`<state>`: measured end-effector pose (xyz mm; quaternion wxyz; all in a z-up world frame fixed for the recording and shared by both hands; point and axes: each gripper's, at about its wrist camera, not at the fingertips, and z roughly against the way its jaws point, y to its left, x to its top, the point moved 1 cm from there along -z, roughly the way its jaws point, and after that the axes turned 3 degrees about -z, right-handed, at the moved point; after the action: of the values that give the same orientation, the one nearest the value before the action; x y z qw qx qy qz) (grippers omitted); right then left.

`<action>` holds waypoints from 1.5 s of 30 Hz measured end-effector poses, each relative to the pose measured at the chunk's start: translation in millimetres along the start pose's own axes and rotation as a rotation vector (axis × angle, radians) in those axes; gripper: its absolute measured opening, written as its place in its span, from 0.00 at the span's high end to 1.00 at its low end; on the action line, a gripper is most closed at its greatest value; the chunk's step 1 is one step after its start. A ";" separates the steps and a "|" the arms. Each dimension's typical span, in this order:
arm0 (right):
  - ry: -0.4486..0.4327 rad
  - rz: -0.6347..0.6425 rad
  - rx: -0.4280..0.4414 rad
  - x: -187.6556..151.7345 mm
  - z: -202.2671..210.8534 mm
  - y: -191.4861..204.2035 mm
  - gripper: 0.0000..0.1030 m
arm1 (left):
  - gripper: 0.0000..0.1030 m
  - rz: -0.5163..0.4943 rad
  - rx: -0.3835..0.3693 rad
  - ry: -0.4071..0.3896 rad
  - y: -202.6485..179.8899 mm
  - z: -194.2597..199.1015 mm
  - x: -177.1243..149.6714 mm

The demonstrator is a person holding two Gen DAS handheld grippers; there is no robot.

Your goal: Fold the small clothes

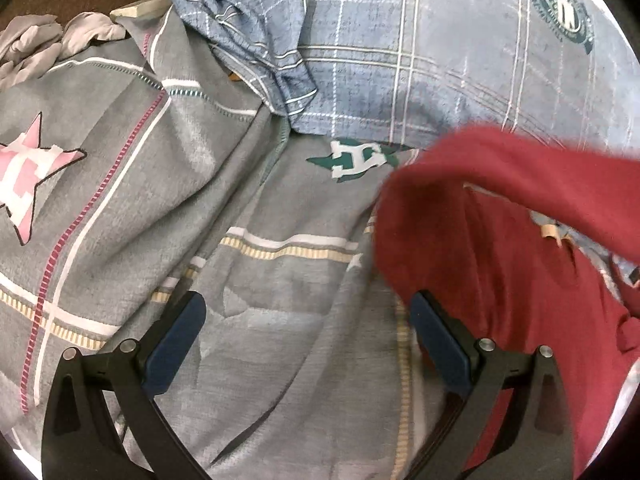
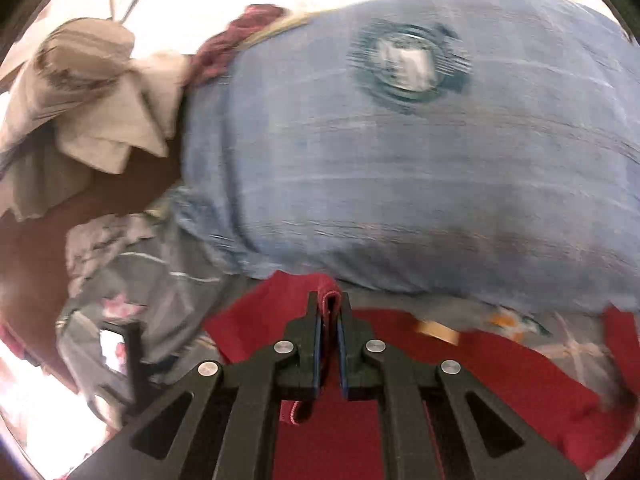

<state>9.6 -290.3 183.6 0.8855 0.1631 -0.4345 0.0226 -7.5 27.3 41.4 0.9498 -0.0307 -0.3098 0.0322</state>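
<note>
On my right wrist view the right gripper (image 2: 329, 312) has its jaws clamped on a folded hem of the red garment (image 2: 500, 364); the pinched edge stands up between the pads, and the rest of the cloth spreads below and to the right of the fingers; the picture is blurred. Behind it lies a blue checked pillow (image 2: 400, 160) with a round green badge (image 2: 408, 62); a crumpled beige cloth (image 2: 92, 92) sits to the upper left.

On my left wrist view the left gripper (image 1: 308, 316) has its jaws wide apart with nothing between them, over the grey bedspread (image 1: 160, 200); the red garment (image 1: 500, 260) lies just beside its right finger, one part lifted and blurred across the right of the picture; the bedspread carries a pink star (image 1: 28, 172) and a green star (image 1: 356, 158); the blue pillow (image 1: 400, 60) is beyond; pale grey clothes (image 1: 40, 44) lie bunched at the far left edge.
</note>
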 end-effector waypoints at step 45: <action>0.249 0.368 0.003 -117.6 -94.4 59.6 0.97 | 0.01 -0.115 -0.025 0.056 -10.1 1.9 -1.8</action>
<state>-2.3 -192.8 54.5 0.9129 0.0783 -0.3444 0.2045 -9.7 17.2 42.6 0.9578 -0.0258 -0.2849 -0.0273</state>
